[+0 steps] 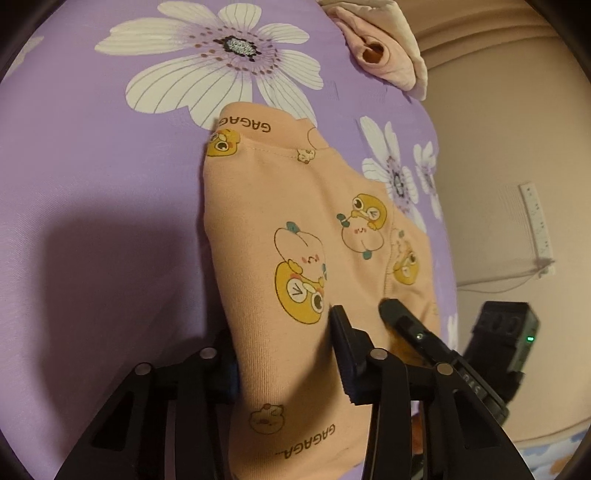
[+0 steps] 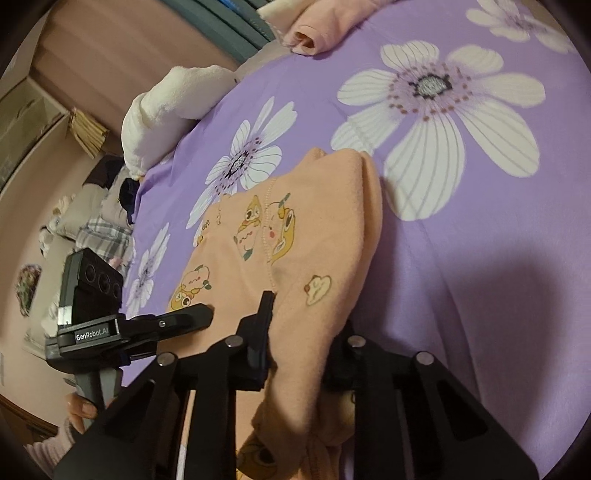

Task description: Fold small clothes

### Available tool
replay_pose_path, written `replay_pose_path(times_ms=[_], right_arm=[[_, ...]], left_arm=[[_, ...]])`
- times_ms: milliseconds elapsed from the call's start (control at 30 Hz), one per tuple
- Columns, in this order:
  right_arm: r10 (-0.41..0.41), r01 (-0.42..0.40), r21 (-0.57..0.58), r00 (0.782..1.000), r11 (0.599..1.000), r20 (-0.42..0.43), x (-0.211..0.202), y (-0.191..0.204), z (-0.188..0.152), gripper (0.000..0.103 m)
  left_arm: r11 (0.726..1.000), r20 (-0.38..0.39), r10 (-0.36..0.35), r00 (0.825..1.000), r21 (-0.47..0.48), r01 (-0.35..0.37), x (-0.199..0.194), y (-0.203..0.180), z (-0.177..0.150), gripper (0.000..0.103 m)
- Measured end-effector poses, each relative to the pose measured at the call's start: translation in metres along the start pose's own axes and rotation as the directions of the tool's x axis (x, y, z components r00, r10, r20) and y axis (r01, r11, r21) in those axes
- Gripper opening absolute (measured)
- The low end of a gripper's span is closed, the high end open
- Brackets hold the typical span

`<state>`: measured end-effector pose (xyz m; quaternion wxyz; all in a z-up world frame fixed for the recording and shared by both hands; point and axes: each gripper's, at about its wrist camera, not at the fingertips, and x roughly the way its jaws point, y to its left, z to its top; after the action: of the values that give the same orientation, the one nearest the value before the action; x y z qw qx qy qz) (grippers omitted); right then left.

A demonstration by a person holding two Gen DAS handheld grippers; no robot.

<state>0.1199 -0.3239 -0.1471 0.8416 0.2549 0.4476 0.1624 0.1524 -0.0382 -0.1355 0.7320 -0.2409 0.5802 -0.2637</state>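
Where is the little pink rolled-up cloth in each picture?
Left wrist view: the pink rolled cloth lies at the top, right of middle, on the purple flowered sheet.
Right wrist view: it lies at the top edge, near the middle.
Shared landmark: the big white flower beside it.

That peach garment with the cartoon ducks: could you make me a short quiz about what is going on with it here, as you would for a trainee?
1. True or false: both grippers have fabric of the peach garment between their fingers.
2. What does the garment lie on?
A. a bare wooden table
B. a purple sheet with white flowers
C. a green towel
3. Fill in: near the sheet's far edge lies a rolled pink ____.

Key
1. True: the left gripper and the right gripper each close on a fold of it.
2. B, the purple sheet.
3. Garment: the rolled pink garment lies apart from the peach one.
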Motion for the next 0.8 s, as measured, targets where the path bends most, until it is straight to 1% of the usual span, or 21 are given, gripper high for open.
replay_pose_path(times_ms=[100,200,433,800], right_arm=[[-0.022,0.022,-0.026,1.0,0.999,0.015,0.0,0.007,-0.001,0.018],[-0.022,0.024,-0.046,0.999,0.999,0.032,-0.004,0.014,-0.001,0.017],[-0.015,0.024,-0.119,0.997,0.993,0.075,-0.015,0.035,-0.008,0.017],[0.012,0.003,-0.152,0.995,0.988,0.099,-0.037,0.061,-0.027,0.017]], left_arm=[[0.999,0.003,0.038,0.999,0.029,-0.038,-0.001,-0.007,-0.001,0.037],[0.997,0.013,0.054,0.998,0.059,-0.055,-0.004,-0.011,-0.003,0.035],[0.994,0.043,0.054,0.998,0.096,-0.058,-0.015,-0.02,-0.009,0.033],[0.989,0.075,0.054,0.996,0.136,-0.064,-0.041,-0.03,-0.03,0.032]])
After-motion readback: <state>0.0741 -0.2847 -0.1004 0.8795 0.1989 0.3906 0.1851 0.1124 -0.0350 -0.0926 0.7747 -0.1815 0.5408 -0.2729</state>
